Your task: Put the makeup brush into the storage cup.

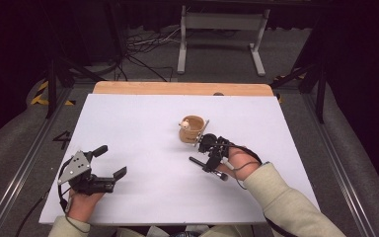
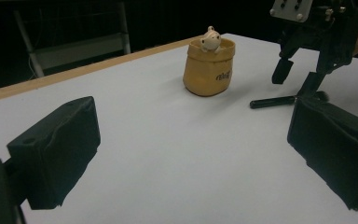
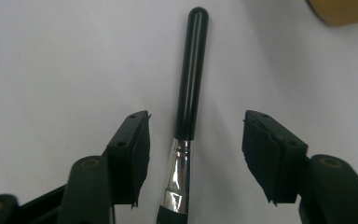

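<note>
A black-handled brush point(image 1: 196, 160) with a silver ferrule lies flat on the white table point(image 1: 138, 113), just right of centre. My right gripper point(image 1: 208, 157) hovers directly over it, open. In the right gripper view the brush point(image 3: 191, 74) runs up between the two spread jaws of that gripper point(image 3: 196, 140), which do not touch it. A tan pot point(image 1: 192, 129) with a small pale figurine point(image 2: 210, 38) peeking over its rim stands just beyond the brush. My left gripper point(image 1: 112, 161) rests open and empty at the near left, its jaws point(image 2: 191, 154) facing the pot point(image 2: 209, 70), the brush point(image 2: 272, 101) and the right gripper point(image 2: 296, 81).
A wooden strip point(image 1: 177, 88) edges the table's far side. Beyond it on the floor stand a white metal frame point(image 1: 222, 29) and loose cables point(image 1: 143, 44). Bare white tabletop stretches between the two grippers.
</note>
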`<move>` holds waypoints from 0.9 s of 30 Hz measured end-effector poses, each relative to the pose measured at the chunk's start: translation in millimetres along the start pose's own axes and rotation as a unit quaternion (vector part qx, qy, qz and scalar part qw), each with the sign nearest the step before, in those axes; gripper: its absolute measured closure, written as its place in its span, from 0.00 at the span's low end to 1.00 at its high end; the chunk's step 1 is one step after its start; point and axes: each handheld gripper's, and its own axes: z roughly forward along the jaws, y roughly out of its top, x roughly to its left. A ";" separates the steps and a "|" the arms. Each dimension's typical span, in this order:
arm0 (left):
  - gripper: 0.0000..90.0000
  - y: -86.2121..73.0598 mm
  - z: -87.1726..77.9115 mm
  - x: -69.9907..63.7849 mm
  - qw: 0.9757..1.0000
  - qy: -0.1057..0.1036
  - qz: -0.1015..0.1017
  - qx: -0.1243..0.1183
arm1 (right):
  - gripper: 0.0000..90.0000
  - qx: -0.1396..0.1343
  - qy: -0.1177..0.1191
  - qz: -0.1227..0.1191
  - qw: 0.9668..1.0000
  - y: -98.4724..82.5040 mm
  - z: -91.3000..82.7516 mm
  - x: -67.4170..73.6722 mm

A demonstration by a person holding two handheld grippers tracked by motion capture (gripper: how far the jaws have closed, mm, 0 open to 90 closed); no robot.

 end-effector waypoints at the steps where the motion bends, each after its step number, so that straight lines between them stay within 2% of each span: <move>1: 0.03 0.0 0.0 0.0 1.000 0.000 0.000 0.000 | 0.51 0.000 0.000 0.000 1.000 0.0 0.0 0.0; 12: 0.06 -0.1 2.0 -1.1 1.000 -0.008 0.006 0.008 | 0.65 0.025 0.008 0.001 1.000 -2.2 8.3 0.1; 19: 0.05 -0.6 2.7 -0.7 1.000 -0.006 -0.002 0.008 | 0.73 0.039 0.011 0.000 0.999 -1.6 11.8 1.3; 24: 0.04 -0.5 2.3 -0.5 1.000 -0.005 -0.001 0.009 | 0.85 0.047 0.010 -0.006 0.999 -0.6 13.0 2.0; 27: 0.04 -0.3 2.8 -1.2 1.000 -0.005 0.000 0.010 | 0.86 0.051 0.008 -0.007 0.999 0.2 13.2 3.0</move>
